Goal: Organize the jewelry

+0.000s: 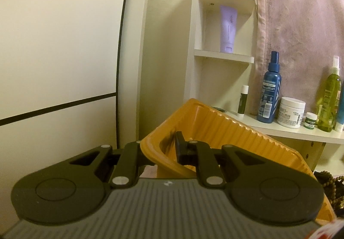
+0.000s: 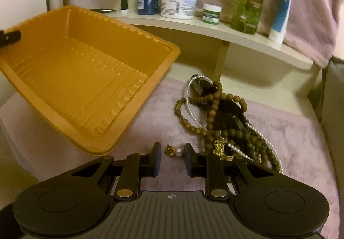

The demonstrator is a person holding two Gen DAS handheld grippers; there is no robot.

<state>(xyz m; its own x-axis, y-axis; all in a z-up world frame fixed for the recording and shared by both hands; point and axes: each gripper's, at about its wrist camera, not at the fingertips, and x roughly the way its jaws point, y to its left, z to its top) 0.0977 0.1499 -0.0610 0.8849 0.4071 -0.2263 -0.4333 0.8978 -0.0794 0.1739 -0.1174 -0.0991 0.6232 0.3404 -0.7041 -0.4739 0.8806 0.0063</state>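
A tangled heap of jewelry (image 2: pixel 225 118), brown bead strands, a pearl string and dark pieces, lies on a pink fuzzy cloth (image 2: pixel 290 144). A small gold-and-pearl earring (image 2: pixel 174 151) sits apart at its left edge, between the spread fingers of the right gripper (image 2: pixel 172 157), which do not touch it. The left gripper (image 1: pixel 159 150) pinches one rim of an orange plastic tray (image 2: pixel 86 80), holding it tilted above the cloth. Behind, a shelf (image 2: pixel 215 30) carries bottles and jars.

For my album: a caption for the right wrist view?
Open right tool nears a pearl earring; empty orange tray held tilted.
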